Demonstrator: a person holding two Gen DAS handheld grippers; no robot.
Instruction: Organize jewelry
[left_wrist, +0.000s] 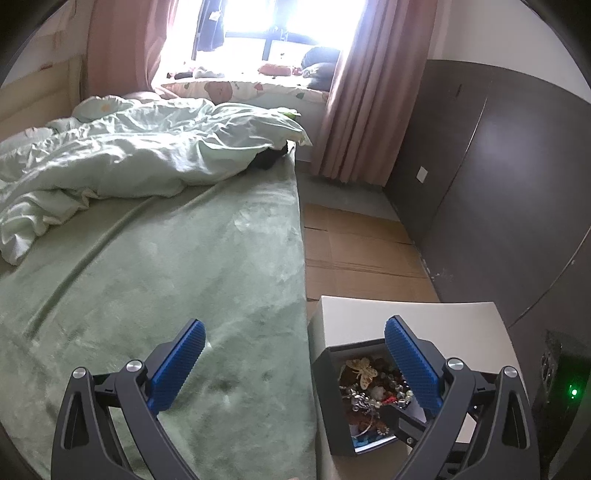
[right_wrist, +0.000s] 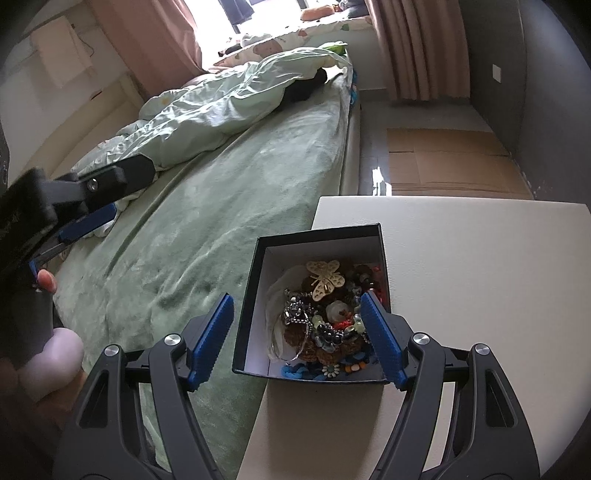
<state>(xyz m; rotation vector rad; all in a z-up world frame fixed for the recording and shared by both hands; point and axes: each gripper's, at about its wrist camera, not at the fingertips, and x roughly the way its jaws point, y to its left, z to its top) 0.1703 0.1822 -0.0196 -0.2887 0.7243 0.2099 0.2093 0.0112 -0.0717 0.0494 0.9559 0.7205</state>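
Bedroom. Bed (left_wrist: 155, 266) covered with a green plush blanket; a rumpled pale green duvet (left_wrist: 122, 155) lies at its far end. Window (left_wrist: 266, 26) overexposed by daylight, flanked by pink curtains (left_wrist: 358, 92). Dark grey wardrobe doors (left_wrist: 498, 177) along the right wall. Flattened cardboard (left_wrist: 354, 251) on the floor beside the bed.

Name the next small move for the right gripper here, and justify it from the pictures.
Probably lower the right gripper into the open box toward the butterfly ornament: its jaws are open and empty, and that piece lies on top of the pile.
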